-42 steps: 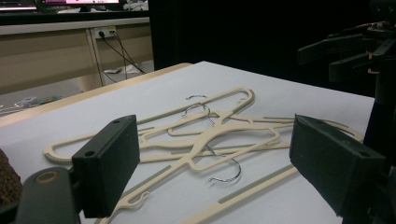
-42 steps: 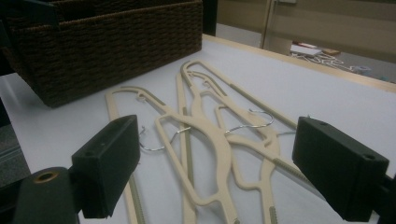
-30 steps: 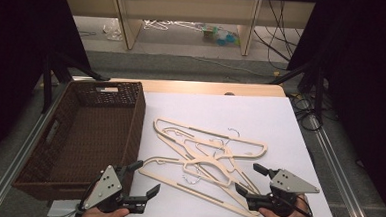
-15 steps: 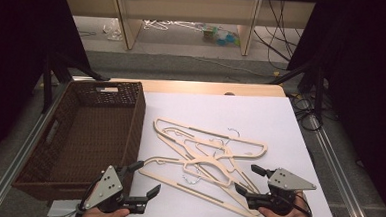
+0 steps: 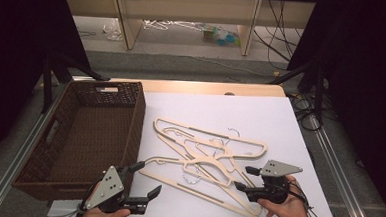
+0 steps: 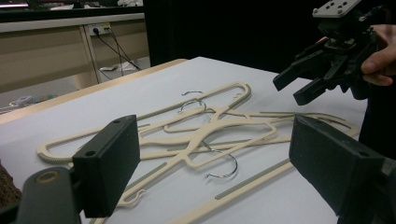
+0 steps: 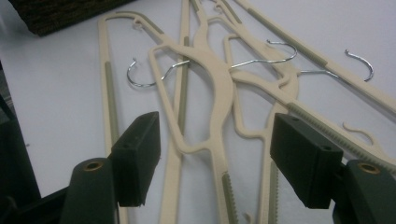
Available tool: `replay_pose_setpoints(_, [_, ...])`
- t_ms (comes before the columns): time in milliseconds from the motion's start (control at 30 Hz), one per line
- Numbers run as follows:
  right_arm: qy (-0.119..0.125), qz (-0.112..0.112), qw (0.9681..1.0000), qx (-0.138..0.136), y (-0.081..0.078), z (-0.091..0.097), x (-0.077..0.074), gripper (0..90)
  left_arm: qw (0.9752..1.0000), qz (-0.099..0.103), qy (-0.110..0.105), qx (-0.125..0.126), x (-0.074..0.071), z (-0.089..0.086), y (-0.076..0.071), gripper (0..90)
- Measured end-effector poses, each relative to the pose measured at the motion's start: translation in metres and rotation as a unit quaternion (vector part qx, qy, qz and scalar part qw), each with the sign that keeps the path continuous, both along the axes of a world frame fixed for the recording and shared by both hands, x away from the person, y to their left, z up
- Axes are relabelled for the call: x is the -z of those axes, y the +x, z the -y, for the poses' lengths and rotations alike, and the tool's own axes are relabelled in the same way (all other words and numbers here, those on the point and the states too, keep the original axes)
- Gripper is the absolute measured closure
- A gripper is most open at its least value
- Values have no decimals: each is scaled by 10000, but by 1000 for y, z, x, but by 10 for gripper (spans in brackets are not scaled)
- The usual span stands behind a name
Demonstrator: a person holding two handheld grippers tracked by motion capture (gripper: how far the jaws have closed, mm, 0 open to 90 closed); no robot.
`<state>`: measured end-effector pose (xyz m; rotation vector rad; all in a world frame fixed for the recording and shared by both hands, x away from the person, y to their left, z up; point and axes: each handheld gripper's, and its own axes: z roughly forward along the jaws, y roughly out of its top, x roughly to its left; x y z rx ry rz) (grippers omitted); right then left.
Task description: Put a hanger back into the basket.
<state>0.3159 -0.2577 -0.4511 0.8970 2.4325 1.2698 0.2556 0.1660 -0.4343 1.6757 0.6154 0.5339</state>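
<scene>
Several cream plastic hangers (image 5: 208,157) with metal hooks lie tangled on the white table sheet (image 5: 260,117). My right gripper (image 5: 242,177) is at the pile's near right end, low over it. Its jaws have just been closing, and in the right gripper view (image 7: 217,158) they stand apart with hanger arms (image 7: 219,107) between them, the pads not touching. My left gripper (image 5: 148,177) hovers open at the near left, short of the pile. In the left gripper view its jaws (image 6: 219,158) are wide apart, with the hangers (image 6: 201,133) ahead and the right gripper (image 6: 292,86) beyond.
A brown wicker basket (image 5: 135,120) with nothing in it stands left of the sheet, its right wall close to the hangers. The far half of the sheet is bare. Cables hang off the table's right side (image 5: 306,109).
The right gripper has shifted slightly left and down onto the pile's end, and its jaws have narrowed. The left gripper and the hangers have stayed put.
</scene>
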Motion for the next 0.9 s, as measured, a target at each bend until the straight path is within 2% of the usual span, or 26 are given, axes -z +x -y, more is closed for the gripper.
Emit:
replay_pose_setpoints(133, [-73, -70, 9999, -113, 8, 0, 2, 384, 9999, -84, -71, -20, 1, 1, -1, 162])
replay_pose_setpoints(167, [-114, -152, 9998, -88, 9, 0, 2, 391, 10000, -75, -59, -17, 1, 1, -1, 162])
replay_pose_setpoints(300, [-255, -250, 9992, -194, 11, -2, 5, 406, 10000, -24, -61, 29, 1, 1, 0, 162])
replay_pose_setpoints(333, [-354, -352, 9983, -302, 12, -4, 7, 422, 10000, -21, -54, 36, 1, 1, 0, 162])
replay_pose_setpoints(400, [-394, -371, 9979, -367, 13, -5, 8, 427, 10000, -41, 11, 11, 1, 1, 0, 162])
replay_pose_setpoints(467, [-560, -525, 9960, -453, 15, -7, 11, 451, 10000, -43, 17, 18, 1, 2, -1, 162])
replay_pose_setpoints(500, [-614, -507, 9957, -470, 16, -8, 12, 455, 10000, -61, 3, 15, 1, 2, -1, 162])
replay_pose_setpoints(600, [-702, -596, 9945, -505, 20, -9, 14, 474, 10000, -88, -2, 15, 1, 2, -1, 162])
replay_pose_setpoints(633, [-674, -556, 9950, -476, 21, -10, 17, 483, 10000, -39, 49, 41, 1, 2, 0, 163])
replay_pose_setpoints(700, [-796, -705, 9926, -586, 24, -10, 17, 500, 10000, -56, 43, 41, 1, 2, -1, 163])
replay_pose_setpoints(800, [-785, -750, 9923, -602, 26, -11, 20, 525, 9999, -16, 107, 56, 1, 2, 0, 163])
replay_pose_setpoints(900, [-885, -858, 9903, -640, 28, -11, 22, 544, 9999, -64, 59, 50, 1, 3, -1, 163])
